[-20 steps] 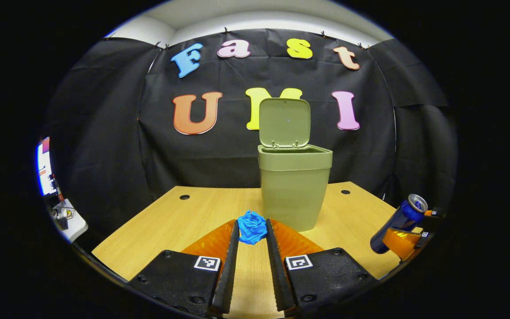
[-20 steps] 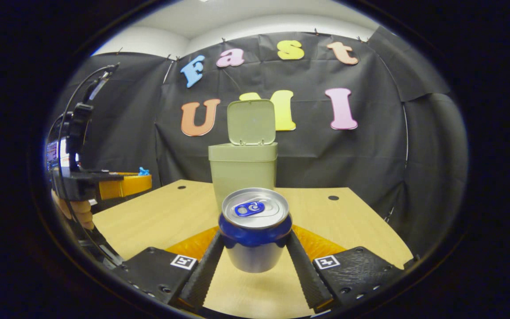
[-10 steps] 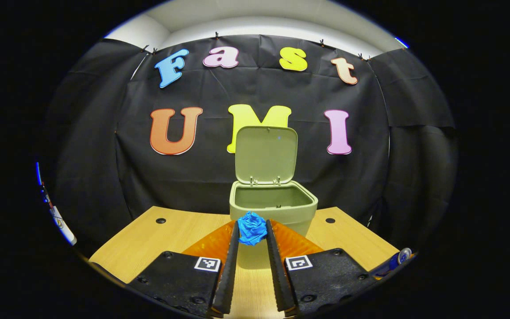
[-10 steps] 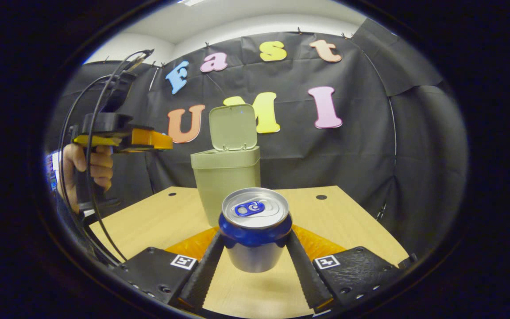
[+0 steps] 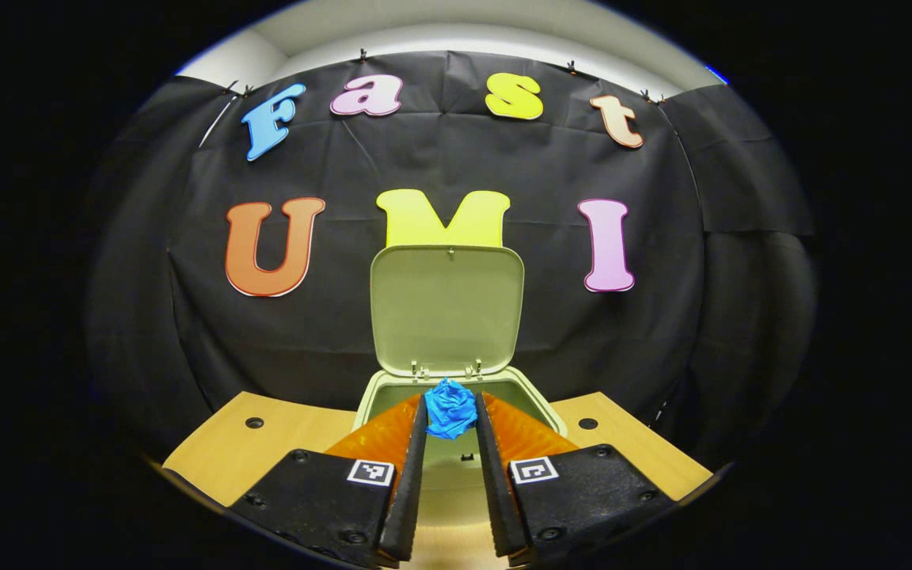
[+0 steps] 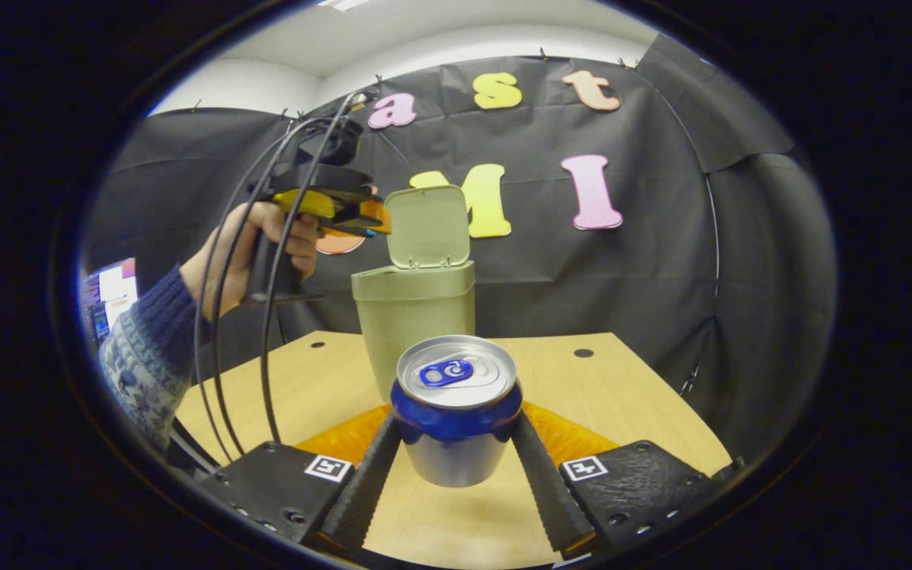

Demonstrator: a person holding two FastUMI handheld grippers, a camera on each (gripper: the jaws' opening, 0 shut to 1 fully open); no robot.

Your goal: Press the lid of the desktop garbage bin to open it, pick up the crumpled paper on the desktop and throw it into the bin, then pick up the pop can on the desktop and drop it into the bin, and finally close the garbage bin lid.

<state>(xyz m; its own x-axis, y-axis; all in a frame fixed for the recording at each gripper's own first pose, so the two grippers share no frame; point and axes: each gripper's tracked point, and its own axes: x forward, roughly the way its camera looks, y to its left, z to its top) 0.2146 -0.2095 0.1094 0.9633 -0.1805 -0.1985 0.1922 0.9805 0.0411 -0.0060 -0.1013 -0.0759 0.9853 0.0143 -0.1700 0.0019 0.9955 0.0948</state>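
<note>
The olive green bin (image 5: 539,412) stands on the wooden table with its lid (image 5: 446,310) swung upright. My left gripper (image 5: 451,413) is shut on the blue crumpled paper (image 5: 450,407), which hangs above the bin's open mouth. In the right gripper view the bin (image 6: 412,317) sits mid-table, its lid (image 6: 428,226) up, and the left gripper (image 6: 370,220) hovers above the bin's left side, held by a hand (image 6: 262,237). My right gripper (image 6: 456,431) is shut on the blue and silver pop can (image 6: 456,408), held above the table in front of the bin.
The wooden table (image 6: 321,380) has round cable holes (image 6: 583,353) near its back corners. Black cables (image 6: 266,317) trail from the left gripper. A patterned sleeve (image 6: 143,348) reaches in from the left. A lit screen (image 6: 108,297) sits at far left.
The left gripper has risen and moved forward with the paper, from table height to above the bin's mouth. The right gripper has kept holding the can nearly still.
</note>
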